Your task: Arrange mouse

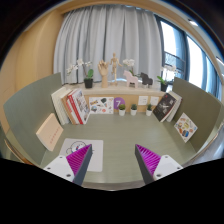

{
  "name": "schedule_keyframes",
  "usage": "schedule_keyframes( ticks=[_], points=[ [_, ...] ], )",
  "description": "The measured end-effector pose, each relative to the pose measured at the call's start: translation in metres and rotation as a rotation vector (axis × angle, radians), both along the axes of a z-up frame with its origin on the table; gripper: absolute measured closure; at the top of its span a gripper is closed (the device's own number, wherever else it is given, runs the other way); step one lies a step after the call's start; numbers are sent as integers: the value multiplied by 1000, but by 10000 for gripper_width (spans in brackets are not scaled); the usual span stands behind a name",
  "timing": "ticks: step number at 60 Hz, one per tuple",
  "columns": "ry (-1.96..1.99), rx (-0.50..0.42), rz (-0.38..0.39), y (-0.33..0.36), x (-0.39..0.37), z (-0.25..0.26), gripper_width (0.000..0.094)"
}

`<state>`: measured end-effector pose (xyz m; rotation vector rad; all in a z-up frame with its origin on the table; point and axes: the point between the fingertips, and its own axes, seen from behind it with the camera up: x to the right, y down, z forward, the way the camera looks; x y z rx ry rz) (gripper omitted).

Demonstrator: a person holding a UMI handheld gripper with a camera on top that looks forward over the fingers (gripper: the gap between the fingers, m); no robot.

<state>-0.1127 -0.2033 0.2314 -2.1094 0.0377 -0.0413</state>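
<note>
The green surface (115,135) fills the middle of the frame, backed by grey curtains (110,40) across the top. Books (70,105) stand at centre left, small potted plants (88,75) line the back, and picture cards (185,125) lean at right. The claw (112,160) hangs at the bottom, fingers apart and holding nothing. No mouse is visible. This looks like the search step; the next move calls for finding the mouse before any grasp.

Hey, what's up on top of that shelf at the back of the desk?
On the shelf stand potted plants and pale figurines, with curtains behind. Anything behind them is hidden. The tool is open, holding nothing.
</note>
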Motion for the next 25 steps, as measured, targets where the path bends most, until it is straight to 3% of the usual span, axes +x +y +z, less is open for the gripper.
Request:
schedule_keyframes(
  ticks=[25],
  points=[
    [29,-27,-44,-42,62,-21,83]
  ],
)
